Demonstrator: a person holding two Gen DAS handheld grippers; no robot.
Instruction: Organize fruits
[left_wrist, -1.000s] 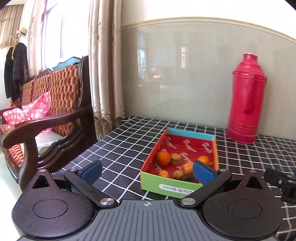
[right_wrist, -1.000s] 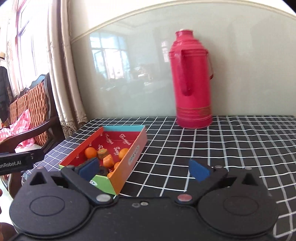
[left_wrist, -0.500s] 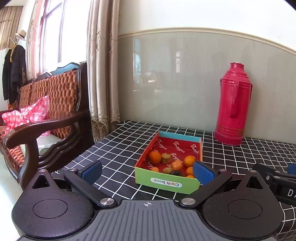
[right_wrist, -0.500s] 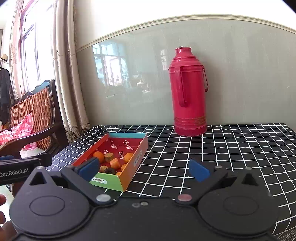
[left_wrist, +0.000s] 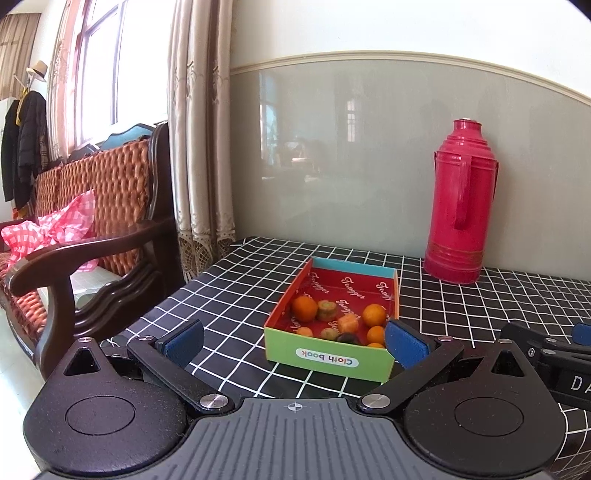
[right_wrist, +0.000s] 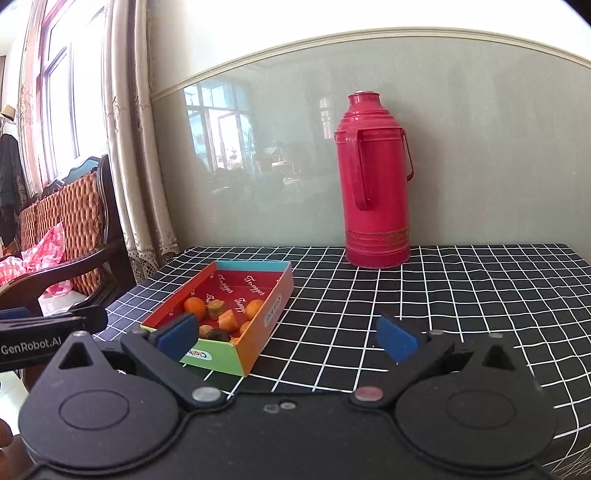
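A shallow cardboard box (left_wrist: 328, 360) with a green front, red lining and blue far wall sits on the black checked table; it also shows in the right wrist view (right_wrist: 218, 356). Inside lie several small fruits: oranges (left_wrist: 304, 308), a greenish piece (left_wrist: 327, 309) and a dark one (left_wrist: 347, 338). My left gripper (left_wrist: 293, 341) is open and empty, just in front of the box. My right gripper (right_wrist: 286, 334) is open and empty, to the right of the box's front corner. Each gripper's body shows at the edge of the other's view.
A tall red thermos (left_wrist: 460, 206) stands at the back of the table against the wall; it also shows in the right wrist view (right_wrist: 375, 184). A wooden armchair (left_wrist: 92, 236) with a pink checked cloth stands left of the table edge. A curtain (left_wrist: 199, 147) hangs behind.
Both grippers have drawn back and risen from the box, so the box and the thermos look smaller and farther. Both stay open.
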